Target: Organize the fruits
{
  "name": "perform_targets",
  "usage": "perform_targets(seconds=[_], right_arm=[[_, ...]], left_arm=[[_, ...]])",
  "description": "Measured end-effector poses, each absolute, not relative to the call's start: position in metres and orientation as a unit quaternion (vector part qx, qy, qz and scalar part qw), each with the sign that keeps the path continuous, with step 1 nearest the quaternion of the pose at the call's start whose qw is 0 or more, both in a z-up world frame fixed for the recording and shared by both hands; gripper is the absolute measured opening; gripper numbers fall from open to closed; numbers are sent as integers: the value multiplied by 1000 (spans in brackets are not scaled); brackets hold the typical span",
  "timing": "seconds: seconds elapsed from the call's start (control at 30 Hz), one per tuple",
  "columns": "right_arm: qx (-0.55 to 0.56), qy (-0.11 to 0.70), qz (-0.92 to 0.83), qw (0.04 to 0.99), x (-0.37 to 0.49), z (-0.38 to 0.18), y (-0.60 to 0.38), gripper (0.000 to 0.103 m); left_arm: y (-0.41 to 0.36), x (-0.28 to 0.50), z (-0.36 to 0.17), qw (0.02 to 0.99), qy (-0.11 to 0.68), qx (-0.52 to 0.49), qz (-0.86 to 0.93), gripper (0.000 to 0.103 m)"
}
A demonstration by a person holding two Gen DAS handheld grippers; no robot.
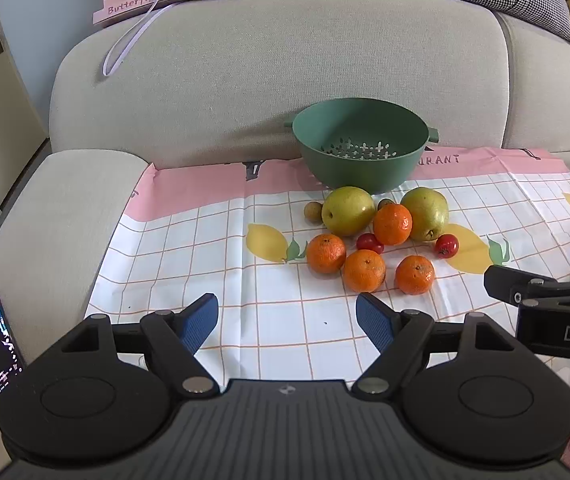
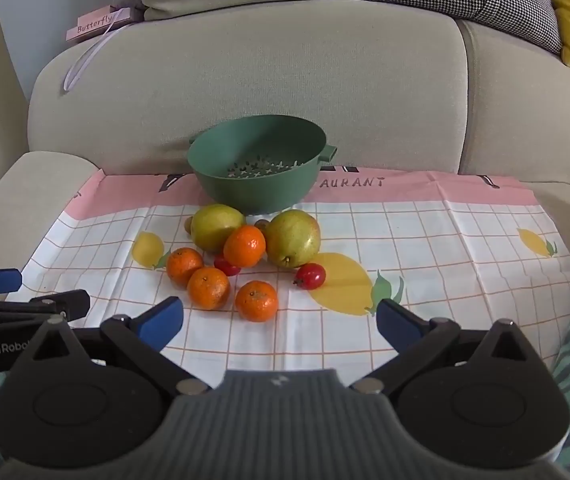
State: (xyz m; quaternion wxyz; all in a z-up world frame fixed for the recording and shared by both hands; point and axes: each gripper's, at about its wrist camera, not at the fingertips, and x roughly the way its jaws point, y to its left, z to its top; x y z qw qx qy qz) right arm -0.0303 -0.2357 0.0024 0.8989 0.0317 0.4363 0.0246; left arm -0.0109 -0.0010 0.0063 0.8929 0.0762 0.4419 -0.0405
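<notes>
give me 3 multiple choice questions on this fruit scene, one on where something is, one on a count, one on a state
1. Where does the green colander stand?
A. behind the fruit, by the sofa back
B. in front of the fruit, next to the grippers
C. on the sofa armrest

2. How many oranges lie on the cloth?
A. two
B. four
C. six

3. How do the left gripper and right gripper stand?
A. both shut on fruit
B. one open, one holding a pear
C. both open and holding nothing

Answers:
1 A: the fruit lies between it and the cameras.
2 B: four oranges show in both views.
3 C: each pair of blue pads is spread wide with only cloth between.
</notes>
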Motion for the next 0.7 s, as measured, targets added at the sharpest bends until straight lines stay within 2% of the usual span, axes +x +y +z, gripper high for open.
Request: perform_targets(seconds=[0.7], right_arm=[[29, 434, 22, 900, -38, 7, -233, 99]], left_arm=[[-2, -19, 9, 894, 439, 76, -44, 92]])
